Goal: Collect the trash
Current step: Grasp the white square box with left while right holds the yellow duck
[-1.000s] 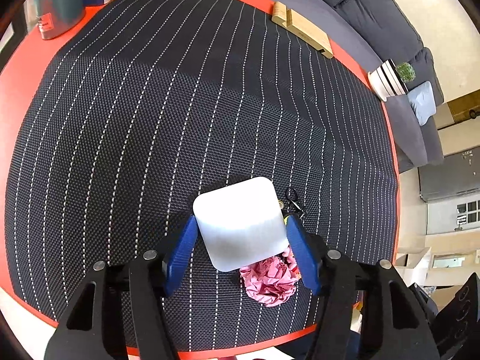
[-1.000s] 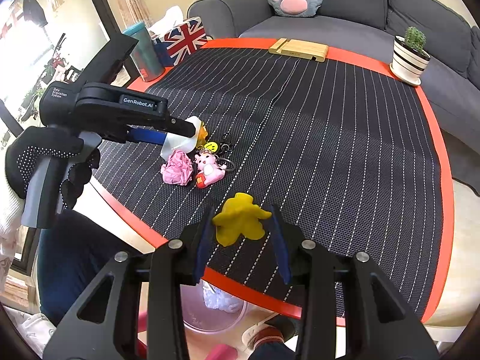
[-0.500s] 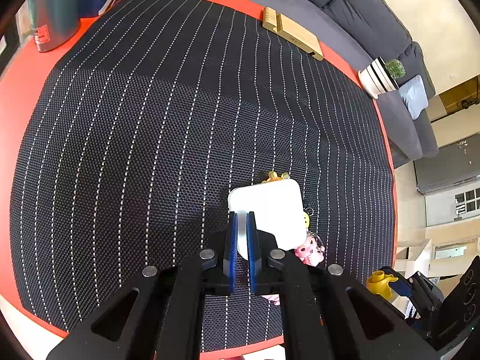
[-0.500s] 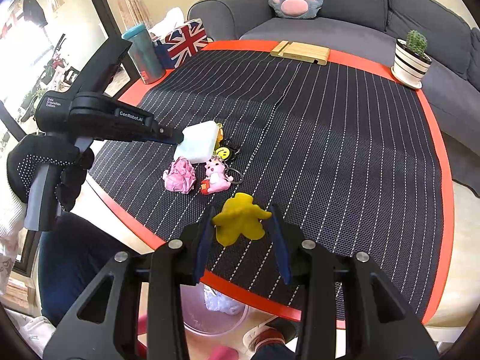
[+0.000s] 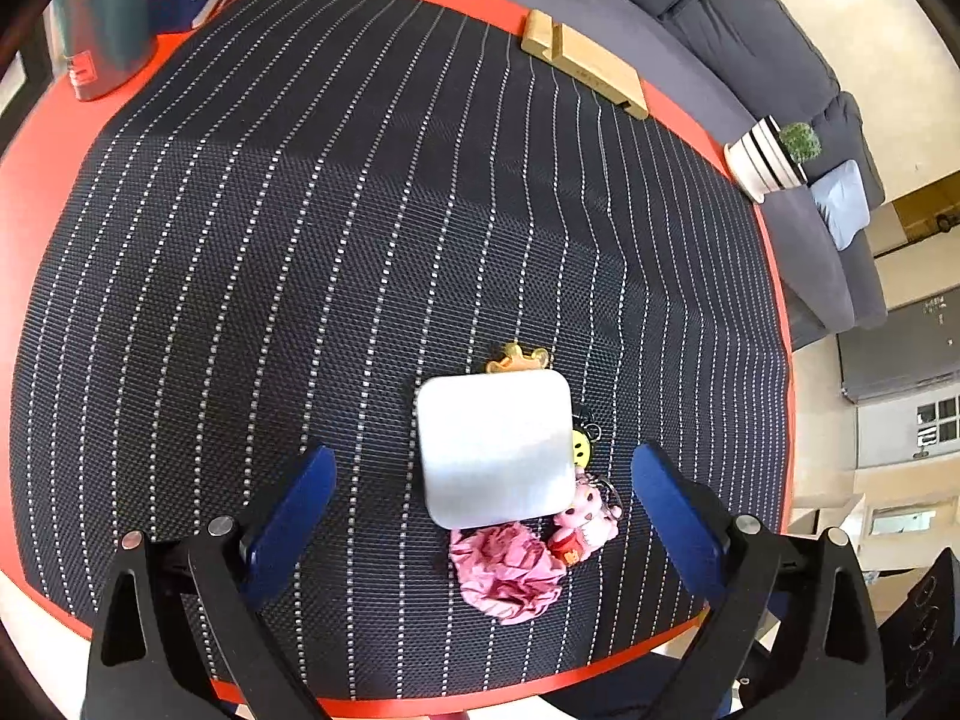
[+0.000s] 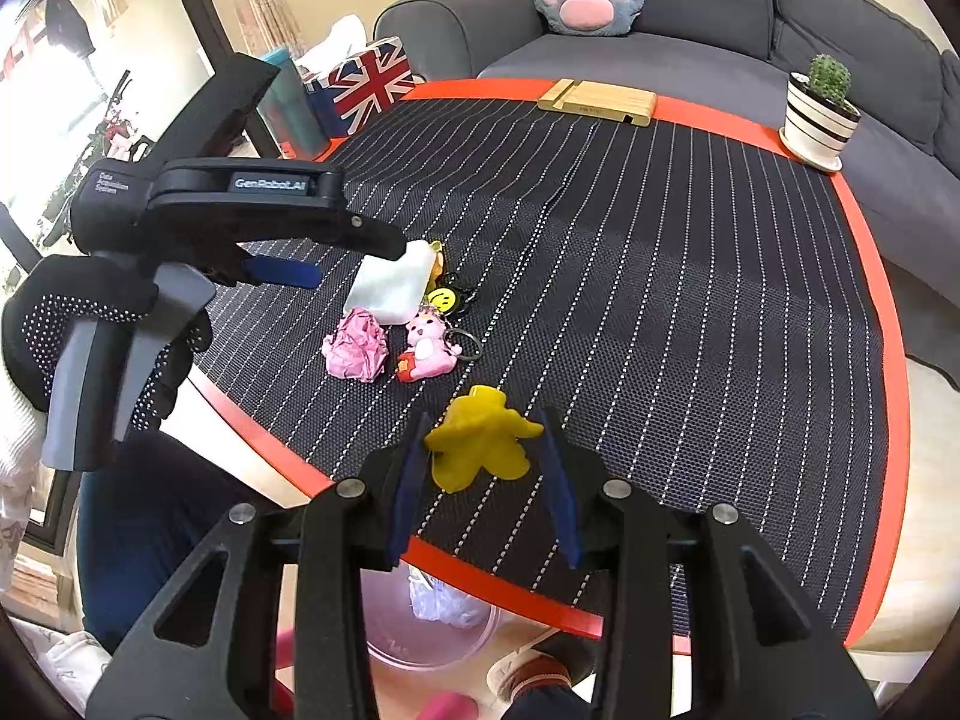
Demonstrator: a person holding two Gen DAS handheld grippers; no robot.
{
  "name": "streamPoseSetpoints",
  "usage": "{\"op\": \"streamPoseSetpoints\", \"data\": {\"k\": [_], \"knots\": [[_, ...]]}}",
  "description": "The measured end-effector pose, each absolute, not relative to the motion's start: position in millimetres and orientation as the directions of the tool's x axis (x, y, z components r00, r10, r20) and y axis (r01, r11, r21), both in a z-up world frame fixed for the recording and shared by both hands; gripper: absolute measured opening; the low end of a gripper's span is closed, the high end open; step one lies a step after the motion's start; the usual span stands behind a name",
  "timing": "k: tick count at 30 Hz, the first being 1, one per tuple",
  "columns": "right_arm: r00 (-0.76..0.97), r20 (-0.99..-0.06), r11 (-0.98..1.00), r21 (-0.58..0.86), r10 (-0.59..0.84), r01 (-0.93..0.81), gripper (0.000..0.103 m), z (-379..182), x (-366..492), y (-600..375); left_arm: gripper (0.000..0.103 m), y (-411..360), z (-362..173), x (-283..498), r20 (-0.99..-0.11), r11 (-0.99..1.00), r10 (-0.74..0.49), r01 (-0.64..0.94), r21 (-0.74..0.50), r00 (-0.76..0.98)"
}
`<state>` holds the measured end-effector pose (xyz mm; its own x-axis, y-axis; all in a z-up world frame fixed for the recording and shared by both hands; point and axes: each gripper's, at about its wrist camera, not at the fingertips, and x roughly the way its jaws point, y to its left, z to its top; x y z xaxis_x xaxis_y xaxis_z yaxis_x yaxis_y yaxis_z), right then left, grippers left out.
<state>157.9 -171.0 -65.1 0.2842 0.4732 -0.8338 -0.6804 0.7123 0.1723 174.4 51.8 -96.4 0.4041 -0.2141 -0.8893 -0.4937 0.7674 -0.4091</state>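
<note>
A crumpled pink paper (image 5: 507, 570) lies near the front edge of the black striped mat (image 5: 300, 240), just below a flat white square pad (image 5: 495, 450). My left gripper (image 5: 480, 456) hovers above them. Its jaws are opening wide and nothing is between the pads. From the right wrist view, the pink paper (image 6: 355, 345) sits beside a pink toy keychain (image 6: 426, 348). My right gripper (image 6: 485, 426) is shut on a crumpled yellow paper (image 6: 480, 447) over the table's front edge. Below it stands a clear pink bin (image 6: 390, 654) with crumpled paper in it.
A smiley keychain (image 5: 579, 444) and a gold crown charm (image 5: 517, 358) border the white pad. At the far side are a wooden stand (image 6: 597, 102), a cactus pot (image 6: 819, 120), a Union Jack box (image 6: 366, 90) and a teal bottle (image 5: 99, 30). A grey sofa (image 6: 690, 12) lies beyond.
My left gripper let go of the white pad, snapped shut at its edge, then opened wide. The pad now lies flat, farther from the pink paper. The right gripper has not moved.
</note>
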Motion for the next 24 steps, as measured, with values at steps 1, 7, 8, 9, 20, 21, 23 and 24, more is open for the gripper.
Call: {"op": "streamPoseSetpoints", "data": {"k": [1,7,8,9,20,21,23,24], "knots": [[0.284,-0.834,0.713,0.173,0.473,-0.680,0.037,-65,158,-172,0.095,49,-96,176,-0.892,0.772,-0.209,-0.491,-0.403,0.402],[0.285,-0.833,0.715,0.174,0.473,-0.677,0.037,-66,159,-175,0.095,36,-97,191,-0.909,0.799,-0.170,-0.487,-0.353,0.379],[0.285,-0.834,0.716,0.175,0.473,-0.676,0.037,-66,159,-176,0.093,36,-97,192,-0.910,0.800,-0.169,-0.486,-0.351,0.380],[0.285,-0.834,0.716,0.175,0.473,-0.675,0.037,-66,160,-176,0.088,34,-97,193,-0.910,0.802,-0.171,-0.483,-0.351,0.378],[0.289,-0.833,0.719,0.174,0.472,-0.673,0.037,-66,161,-176,0.057,35,-101,190,-0.917,0.814,-0.168,-0.474,-0.336,0.362],[0.290,-0.832,0.720,0.174,0.472,-0.672,0.037,-66,161,-176,0.057,36,-101,189,-0.914,0.815,-0.170,-0.469,-0.340,0.367],[0.292,-0.832,0.719,0.172,0.472,-0.673,0.037,-65,161,-174,0.057,37,-98,187,-0.909,0.821,-0.171,-0.454,-0.345,0.381],[0.294,-0.831,0.719,0.171,0.472,-0.673,0.037,-64,161,-173,0.057,37,-97,186,-0.906,0.825,-0.171,-0.446,-0.347,0.388]]}}
